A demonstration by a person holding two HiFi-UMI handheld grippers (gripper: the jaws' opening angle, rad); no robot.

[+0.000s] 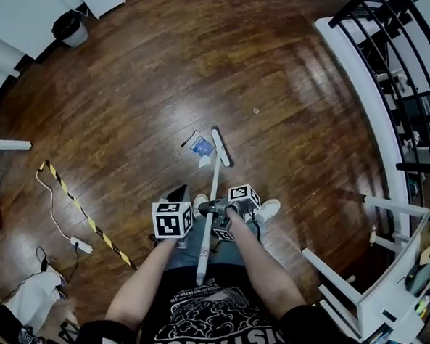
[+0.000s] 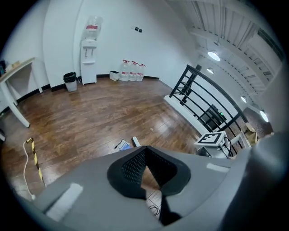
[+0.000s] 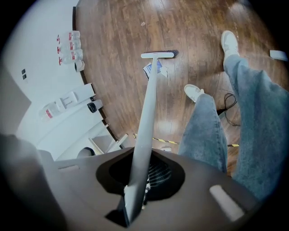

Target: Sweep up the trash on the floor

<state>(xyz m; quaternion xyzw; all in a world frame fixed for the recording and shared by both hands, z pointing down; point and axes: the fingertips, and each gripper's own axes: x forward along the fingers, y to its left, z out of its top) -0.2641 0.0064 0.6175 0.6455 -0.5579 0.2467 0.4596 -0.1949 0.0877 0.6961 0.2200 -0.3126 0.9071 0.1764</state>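
Now the right gripper (image 3: 137, 182) is clamped on the handle of the white broom (image 1: 214, 186), whose head rests on the wooden floor (image 1: 133, 90) near the head view's centre, just right of the blue-white trash (image 1: 199, 145), while the left gripper (image 2: 145, 151) has its jaws together, with nothing between them.

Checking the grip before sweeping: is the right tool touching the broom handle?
Touching. The right gripper view shows the broom handle running between the jaws of the right tool, which close on it from both sides.
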